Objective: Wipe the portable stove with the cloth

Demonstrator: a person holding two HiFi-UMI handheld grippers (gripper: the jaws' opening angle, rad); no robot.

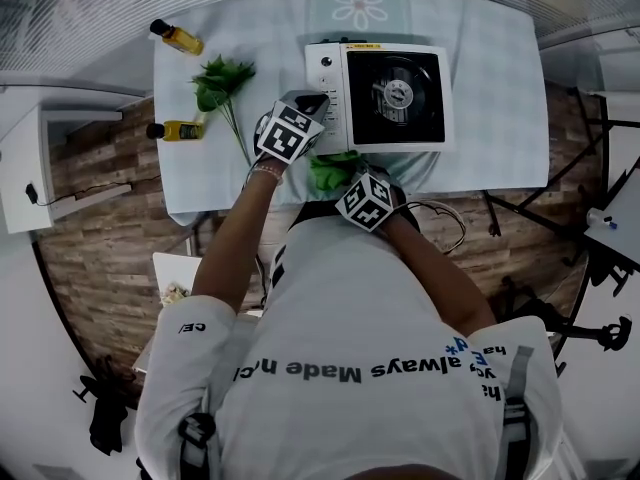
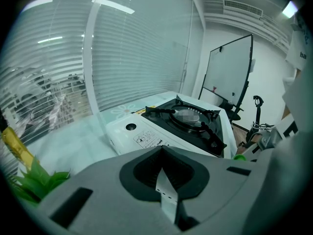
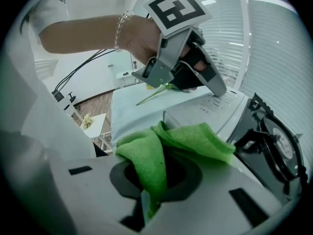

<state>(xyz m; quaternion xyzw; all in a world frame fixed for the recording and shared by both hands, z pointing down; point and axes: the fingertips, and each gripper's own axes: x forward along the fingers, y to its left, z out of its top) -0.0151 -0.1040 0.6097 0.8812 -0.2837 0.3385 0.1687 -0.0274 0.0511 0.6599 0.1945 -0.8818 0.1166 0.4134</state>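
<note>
Stove (image 1: 390, 93): one, on the table (image 1: 490, 128), black burner top up
Cloth (image 3: 161, 151): one, green, pinched in my right gripper's (image 3: 149, 190) jaws, just beside the stove's near edge
Left gripper (image 2: 162, 153): jaws pressed together, tips at the stove's control panel
Bottles: two, yellow (image 1: 177, 37) (image 1: 176, 130), well left of the stove
Greens (image 1: 222, 81): one sprig, between the bottles

place: office-like room (wood-look floor (image 1: 100, 168)) | whiteboard (image 2: 229, 70) | glass wall (image 2: 142, 58) with blinds | ceiling vent (image 2: 243, 8)
</note>
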